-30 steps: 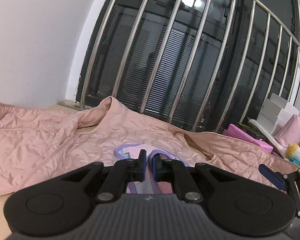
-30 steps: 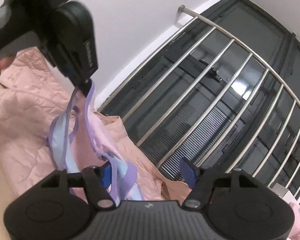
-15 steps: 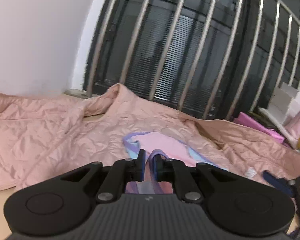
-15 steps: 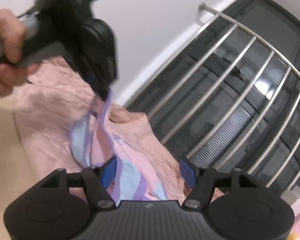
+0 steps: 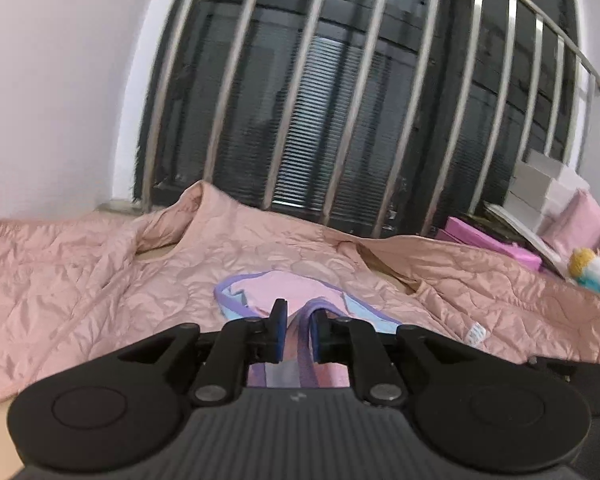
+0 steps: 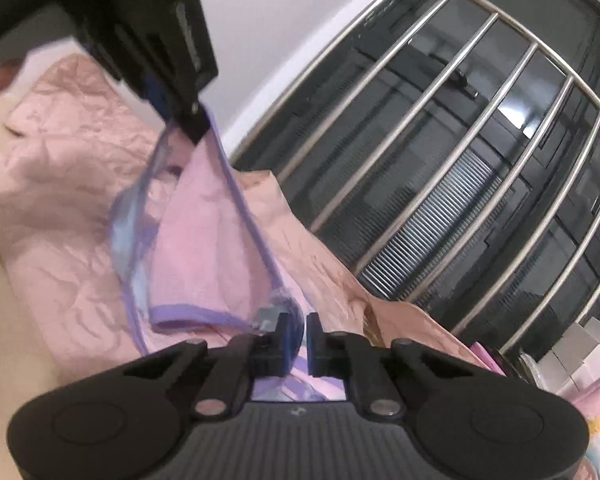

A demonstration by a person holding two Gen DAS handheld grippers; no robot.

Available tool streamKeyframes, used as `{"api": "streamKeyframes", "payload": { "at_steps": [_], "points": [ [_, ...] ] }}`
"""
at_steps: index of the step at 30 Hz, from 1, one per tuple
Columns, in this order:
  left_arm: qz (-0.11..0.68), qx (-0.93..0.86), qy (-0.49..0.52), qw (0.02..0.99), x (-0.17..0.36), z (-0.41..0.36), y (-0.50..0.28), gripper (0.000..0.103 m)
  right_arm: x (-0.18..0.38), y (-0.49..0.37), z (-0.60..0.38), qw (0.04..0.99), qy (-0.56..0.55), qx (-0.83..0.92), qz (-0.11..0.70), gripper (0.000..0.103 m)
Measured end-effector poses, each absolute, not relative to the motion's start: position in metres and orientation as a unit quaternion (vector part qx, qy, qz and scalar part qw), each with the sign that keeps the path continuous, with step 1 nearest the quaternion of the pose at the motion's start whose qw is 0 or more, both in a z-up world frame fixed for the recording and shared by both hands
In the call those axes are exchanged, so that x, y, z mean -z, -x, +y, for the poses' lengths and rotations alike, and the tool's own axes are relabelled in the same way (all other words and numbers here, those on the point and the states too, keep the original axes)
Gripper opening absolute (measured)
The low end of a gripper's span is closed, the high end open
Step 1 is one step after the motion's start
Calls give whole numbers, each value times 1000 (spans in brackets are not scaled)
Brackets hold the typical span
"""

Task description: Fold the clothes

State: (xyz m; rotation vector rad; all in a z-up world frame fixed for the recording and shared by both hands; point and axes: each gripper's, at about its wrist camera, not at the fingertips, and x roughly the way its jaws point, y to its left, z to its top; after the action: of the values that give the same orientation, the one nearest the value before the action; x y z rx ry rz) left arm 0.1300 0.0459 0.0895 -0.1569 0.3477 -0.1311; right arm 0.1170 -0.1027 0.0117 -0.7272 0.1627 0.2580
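Pink garment (image 6: 204, 232), purple-trimmed, stretched between left gripper (image 5: 297, 330) and right gripper (image 6: 298, 338), both clamping trim.

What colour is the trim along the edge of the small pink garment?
Purple. The trim on the small pink garment shows best in the right wrist view.

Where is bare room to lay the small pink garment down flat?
The tan surface shows bare only left of the pink quilted jacket, and in a slot under its sleeve. The window-side right corner is crowded: pink boxes, plush toy.
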Motion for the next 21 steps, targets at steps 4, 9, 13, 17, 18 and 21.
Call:
{"api": "streamKeyframes", "payload": {
  "at_steps": [4,9,13,17,18,21],
  "points": [
    [177,72,36,981,-87,28,-130,21,-8,-124,-108,928,341,-123,84,3],
    [210,90,-22,973,-73,8,-137,43,-5,-130,-114,936,338,-77,60,3],
    [240,98,-60,964,-59,-4,-144,55,-7,-134,-118,942,326,-55,58,3],
    [254,107,-47,960,-57,1,-146,77,-14,-138,-125,947,315,-36,55,3],
    [250,99,-41,962,-57,7,-146,78,-15,-138,-127,948,312,-35,56,3],
    [245,90,-9,965,-62,24,-146,78,-15,-139,-127,948,313,-34,57,3]
  ]
}}
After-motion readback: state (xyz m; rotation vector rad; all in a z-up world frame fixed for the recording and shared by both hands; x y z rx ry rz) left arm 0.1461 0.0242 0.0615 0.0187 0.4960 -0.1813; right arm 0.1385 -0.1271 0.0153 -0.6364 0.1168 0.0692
